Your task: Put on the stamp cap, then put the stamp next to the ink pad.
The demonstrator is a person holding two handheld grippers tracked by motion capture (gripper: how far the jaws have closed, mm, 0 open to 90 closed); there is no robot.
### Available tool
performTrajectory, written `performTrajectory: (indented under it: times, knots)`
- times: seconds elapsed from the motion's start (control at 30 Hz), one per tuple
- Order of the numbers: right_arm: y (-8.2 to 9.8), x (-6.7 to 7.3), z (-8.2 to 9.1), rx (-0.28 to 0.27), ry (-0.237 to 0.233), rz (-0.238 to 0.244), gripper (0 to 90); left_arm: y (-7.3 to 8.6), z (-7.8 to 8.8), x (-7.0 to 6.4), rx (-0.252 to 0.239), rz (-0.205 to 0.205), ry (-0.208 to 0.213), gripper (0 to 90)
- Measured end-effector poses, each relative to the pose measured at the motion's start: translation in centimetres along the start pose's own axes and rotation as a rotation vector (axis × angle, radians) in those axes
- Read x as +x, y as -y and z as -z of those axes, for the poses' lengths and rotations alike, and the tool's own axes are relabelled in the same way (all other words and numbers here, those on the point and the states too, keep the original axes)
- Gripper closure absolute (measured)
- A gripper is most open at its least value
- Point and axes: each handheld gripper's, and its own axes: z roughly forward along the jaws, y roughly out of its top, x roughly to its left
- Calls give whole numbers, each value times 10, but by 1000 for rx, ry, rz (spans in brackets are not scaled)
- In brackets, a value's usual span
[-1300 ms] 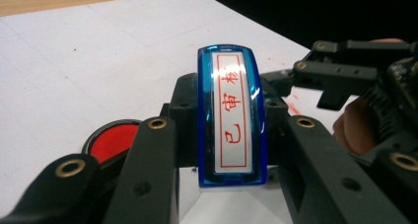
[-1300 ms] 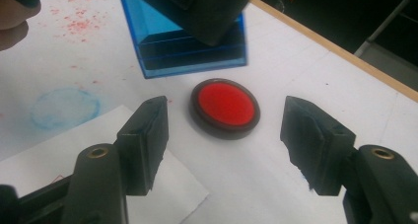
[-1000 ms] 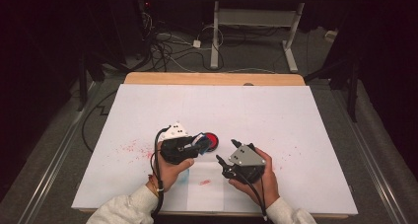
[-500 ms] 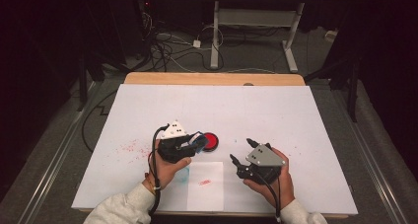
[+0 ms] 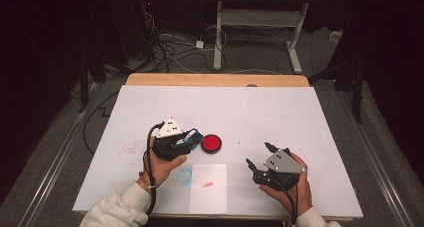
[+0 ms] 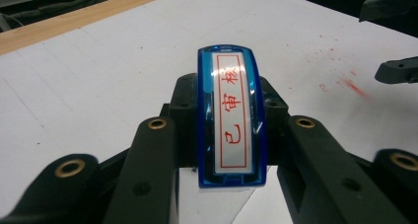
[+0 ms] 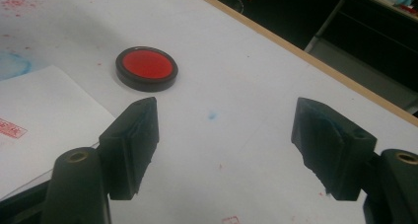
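My left gripper point(image 5: 191, 137) is shut on a blue stamp point(image 6: 231, 135) whose white face carries red characters; it hovers just left of the round red ink pad point(image 5: 211, 143). A white sheet of paper point(image 5: 208, 197) lies at the table's near edge with a red stamp print point(image 5: 207, 185) on it. My right gripper point(image 5: 258, 154) is right of the sheet, open, with nothing between its jaws, which have just been opening. In the right gripper view, the ink pad point(image 7: 146, 68) lies beyond the gripper point(image 7: 226, 120) and the sheet point(image 7: 44, 110) is at the left.
The white tabletop point(image 5: 280, 112) has red specks point(image 5: 131, 148) at the left and a blue ring stain point(image 5: 184, 176) beside the sheet. A wooden strip point(image 5: 215, 80) marks the far edge. Cables and a desk frame point(image 5: 260, 22) lie on the floor beyond.
My right gripper has moved right, away from the sheet and the left gripper, and its jaws have spread wider. The left gripper and stamp have stayed put.
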Motion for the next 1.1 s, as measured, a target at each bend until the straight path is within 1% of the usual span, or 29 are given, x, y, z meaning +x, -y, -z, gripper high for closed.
performTrajectory:
  times: [0.13, 0.17, 0.23, 0.27, 0.33, 0.4, 0.5, 0.6, 0.67, 0.7, 0.73, 0.77, 0.87, 0.93, 0.97, 1.03, 1.1]
  knots:
    - [4, -2, 4, -1, 8, -3, 258, -1, 2, 4, 23, -21, -34, 677]
    - [4, -2, 5, 2, 9, -3, 258, -1, 3, 5, 25, -18, -42, 677]
    - [6, -2, 6, 6, 10, -3, 258, -1, 4, 8, 38, -20, -42, 676]
    - [6, -2, 7, 7, 11, -3, 259, -1, 4, 10, 44, -24, -52, 676]
    - [7, -3, 7, 12, 14, -4, 260, -1, 4, 14, 56, -13, -50, 676]
    - [8, -3, 6, 20, 16, -2, 261, -1, 5, 18, 72, -10, -73, 676]
    - [8, -3, 4, 28, 10, -2, 263, 2, 5, 24, 95, 9, -92, 676]
    - [8, -1, 2, 37, 6, 7, 267, 5, 2, 31, 117, 29, -97, 676]
    - [9, -1, 1, 42, 3, 12, 270, 7, -1, 36, 130, 48, -101, 676]
    - [9, 0, 1, 43, 2, 11, 270, 8, -3, 39, 137, 61, -94, 675]
    - [10, 0, 1, 45, 1, 10, 271, 8, -5, 40, 151, 66, -100, 675]
    - [10, 0, 1, 48, 0, 13, 271, 9, -8, 41, 151, 65, -101, 676]
    - [12, -1, 1, 52, -1, 11, 272, 9, -17, 42, 174, 62, -101, 676]
    - [13, 0, 0, 57, -1, 10, 272, 9, -23, 42, 202, 59, -109, 675]
    - [13, 0, 0, 60, -4, 13, 272, 9, -26, 43, 224, 53, -108, 676]
    - [13, 1, 0, 64, -7, 20, 274, 11, -32, 44, 241, 68, -108, 675]
    - [13, 1, 0, 70, -4, 23, 276, 12, -37, 46, 249, 79, -89, 675]
